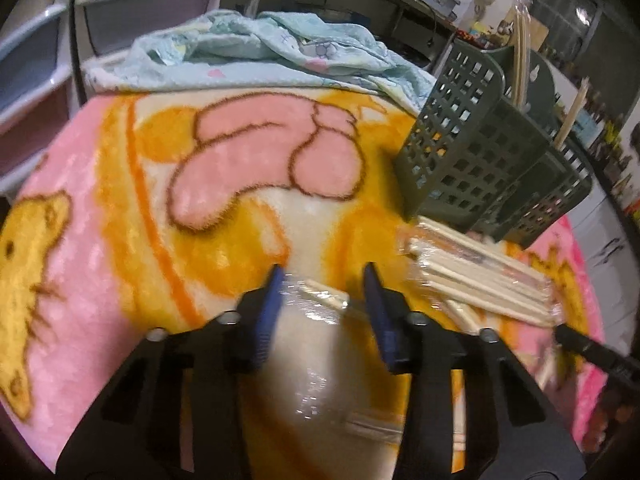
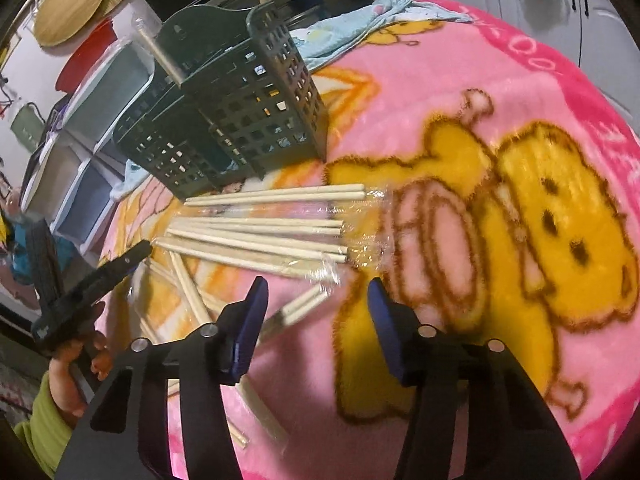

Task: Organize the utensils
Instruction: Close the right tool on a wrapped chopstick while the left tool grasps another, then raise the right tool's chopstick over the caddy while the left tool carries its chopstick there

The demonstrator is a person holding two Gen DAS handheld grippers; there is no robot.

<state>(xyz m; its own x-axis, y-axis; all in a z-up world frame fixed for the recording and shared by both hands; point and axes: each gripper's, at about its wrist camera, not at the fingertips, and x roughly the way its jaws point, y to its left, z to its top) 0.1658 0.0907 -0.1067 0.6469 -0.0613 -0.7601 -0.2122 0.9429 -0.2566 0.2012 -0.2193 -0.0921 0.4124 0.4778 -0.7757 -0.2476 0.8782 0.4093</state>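
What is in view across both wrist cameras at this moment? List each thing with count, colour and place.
utensil basket: one, dark green, slotted, standing at the far side of the blanket; a few chopsticks already stand in it.
wrapped chopsticks: several pairs, pale wood in clear plastic, lying in a loose pile just in front of the basket.
fleece blanket: one, pink with yellow cartoon figures, covering the work surface.
light blue cloth: one, crumpled at the blanket's far edge.
drawer unit: pale, beside the surface.
left gripper: black with blue pads, jaws open around a wrapped pair.
right gripper: black with blue pads, open, nothing held.
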